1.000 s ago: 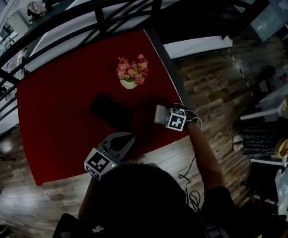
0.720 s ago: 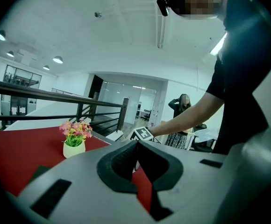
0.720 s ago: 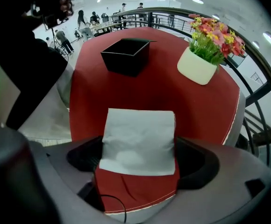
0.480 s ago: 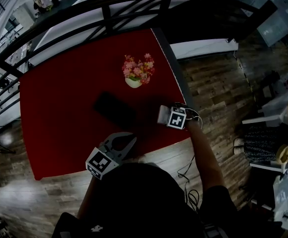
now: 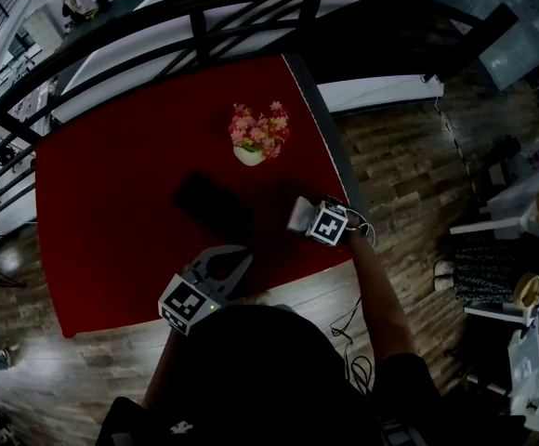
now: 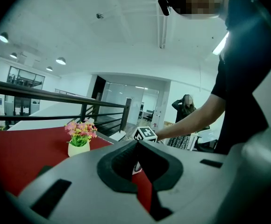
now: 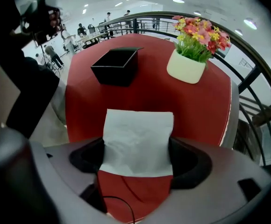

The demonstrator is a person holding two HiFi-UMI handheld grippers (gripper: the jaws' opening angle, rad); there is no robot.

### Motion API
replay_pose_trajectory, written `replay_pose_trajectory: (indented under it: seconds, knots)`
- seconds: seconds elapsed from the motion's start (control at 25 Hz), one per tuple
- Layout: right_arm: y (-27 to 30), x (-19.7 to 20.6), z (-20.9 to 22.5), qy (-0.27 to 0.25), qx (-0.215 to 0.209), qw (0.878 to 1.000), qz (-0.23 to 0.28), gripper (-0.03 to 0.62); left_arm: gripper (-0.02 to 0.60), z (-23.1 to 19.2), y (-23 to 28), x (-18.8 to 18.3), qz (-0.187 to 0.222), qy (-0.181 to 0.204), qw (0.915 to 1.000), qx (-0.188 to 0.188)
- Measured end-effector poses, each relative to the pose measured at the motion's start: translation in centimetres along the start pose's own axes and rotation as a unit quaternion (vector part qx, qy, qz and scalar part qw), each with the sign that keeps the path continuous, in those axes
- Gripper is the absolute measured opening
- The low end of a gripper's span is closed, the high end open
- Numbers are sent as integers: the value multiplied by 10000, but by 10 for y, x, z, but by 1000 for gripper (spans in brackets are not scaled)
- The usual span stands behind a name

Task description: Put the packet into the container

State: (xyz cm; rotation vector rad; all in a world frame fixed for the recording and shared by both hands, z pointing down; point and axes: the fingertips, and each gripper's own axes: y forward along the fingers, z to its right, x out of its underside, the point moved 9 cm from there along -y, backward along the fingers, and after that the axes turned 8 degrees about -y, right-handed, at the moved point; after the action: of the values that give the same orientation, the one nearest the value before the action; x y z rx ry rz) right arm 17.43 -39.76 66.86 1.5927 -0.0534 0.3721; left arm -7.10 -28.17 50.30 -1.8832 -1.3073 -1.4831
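The flat white packet point(image 7: 138, 134) is in the lower middle of the right gripper view, clamped between the two jaws of the right gripper point(image 7: 136, 155), above the red table point(image 7: 149, 94). Most of the packet sticks out free in front of the jaws. It looks thin, light and rather soft, so it probably bends or crumples easily, and a hold low on its body seems enough. The open black square container point(image 7: 117, 66) stands at upper left, well apart from it. The left gripper point(image 6: 136, 148) has its jaws together and holds nothing.
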Motion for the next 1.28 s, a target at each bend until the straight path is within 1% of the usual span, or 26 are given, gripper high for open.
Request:
replay_pose_trajectory:
  seconds: [0.08,0.16,0.28,0.48,0.64,0.8,0.92,1.08,1.28]
  knots:
    - [-2,-1,3,407,104,9991,39,437,11,-1,0,1,13,-12,10000,-27]
    - [-7,-8,6,714,240,9970,189,436,11,-1,0,1,20,-20,10000,-43]
    - [-18,-29,7,869,388,9946,412,434,11,-2,-3,2,59,-38,10000,-62]
    - [-33,-75,3,851,517,9920,778,434,11,-4,-10,2,130,-52,9998,-166]
    - [-40,-112,0,839,461,9899,1049,434,11,-10,-20,5,161,-66,9993,-318]
    - [-50,-146,-1,692,518,9890,1199,434,11,-13,-31,5,233,-116,9985,-484]
    - [-50,-172,-5,717,513,9874,1315,434,11,-16,-40,6,282,-128,9977,-601]
    - [-42,-198,-12,818,432,9865,1353,434,11,-21,-53,6,370,-171,9961,-781]
    - [-29,-219,-23,876,258,9875,1286,434,11,-29,-69,8,463,-229,9936,-1005]
